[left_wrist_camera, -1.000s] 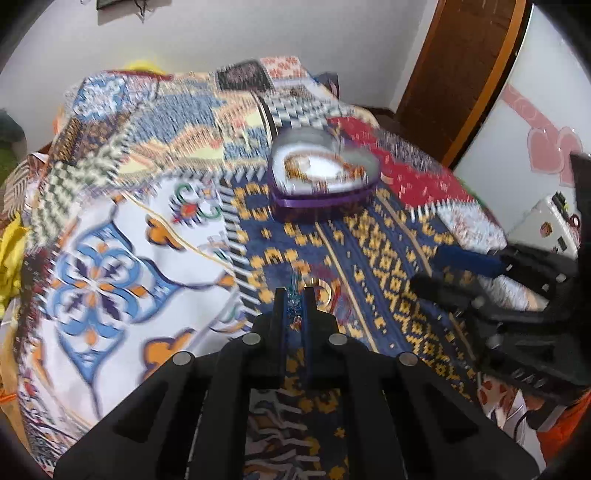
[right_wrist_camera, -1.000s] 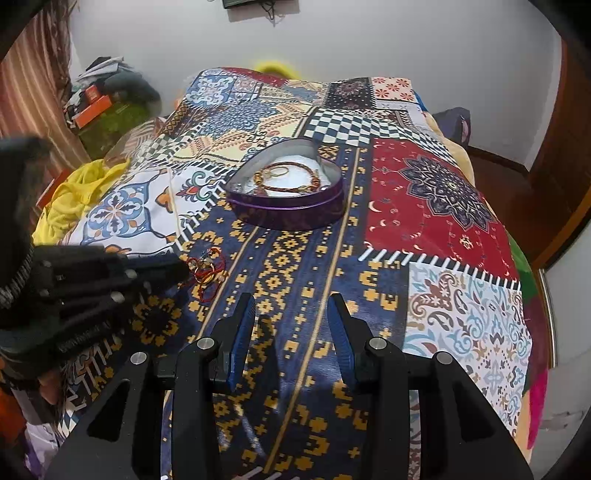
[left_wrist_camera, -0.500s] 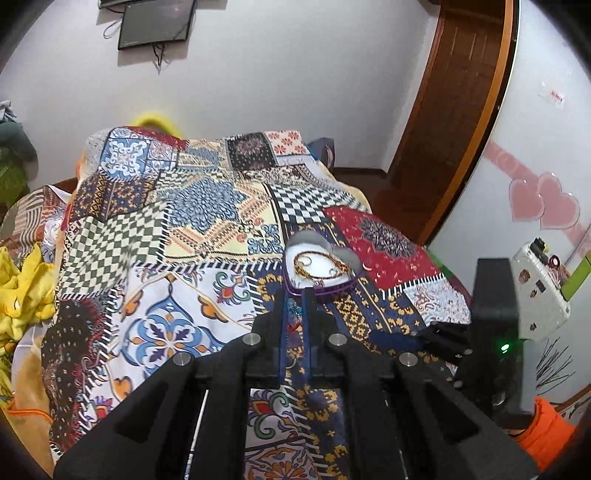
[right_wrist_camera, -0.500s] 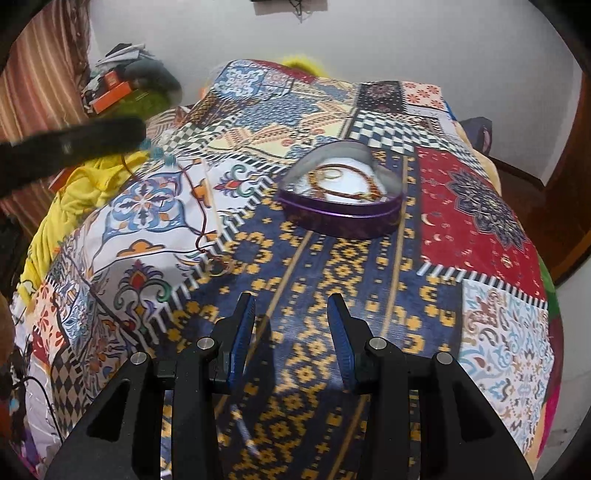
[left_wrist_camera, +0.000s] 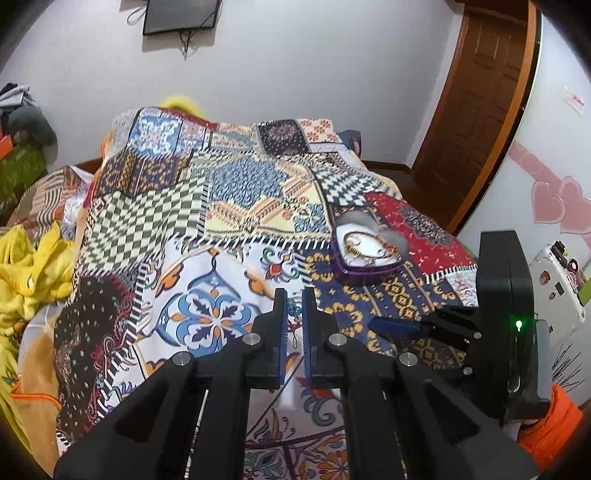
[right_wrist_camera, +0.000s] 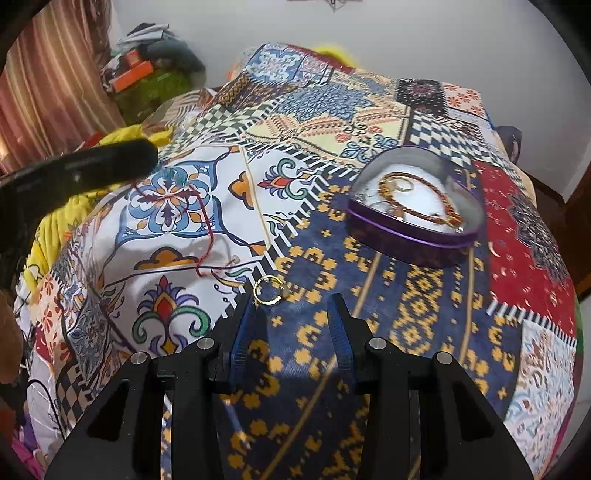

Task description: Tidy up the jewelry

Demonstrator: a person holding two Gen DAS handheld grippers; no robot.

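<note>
Nearest, the right gripper (right_wrist_camera: 291, 314) hovers low over the bed (right_wrist_camera: 424, 302), its jaws spread apart with nothing between them. A gold ring (right_wrist_camera: 269, 290) lies on the patchwork bedspread (right_wrist_camera: 310, 110) just beyond its left fingertip. Left of that, the left gripper (left_wrist_camera: 294, 308) is raised above the bed, jaws pressed on a red string bracelet (right_wrist_camera: 201, 218) with small teal beads; the cord hangs slack and its lower end trails onto the cloth near the ring. Open bedspread lies all round both tools. Farther on, well apart from the ring, stands a purple heart-shaped tin (right_wrist_camera: 413, 230) with a pale lining, holding a braided brown bracelet (right_wrist_camera: 424, 206) and some smaller rings. Beyond the bed's far edge: white wall (left_wrist_camera: 314, 66), a dark screen (left_wrist_camera: 181, 16), a brown wooden door (left_wrist_camera: 476, 118) at right, and yellow cloth (left_wrist_camera: 29, 266) at the left edge.
</note>
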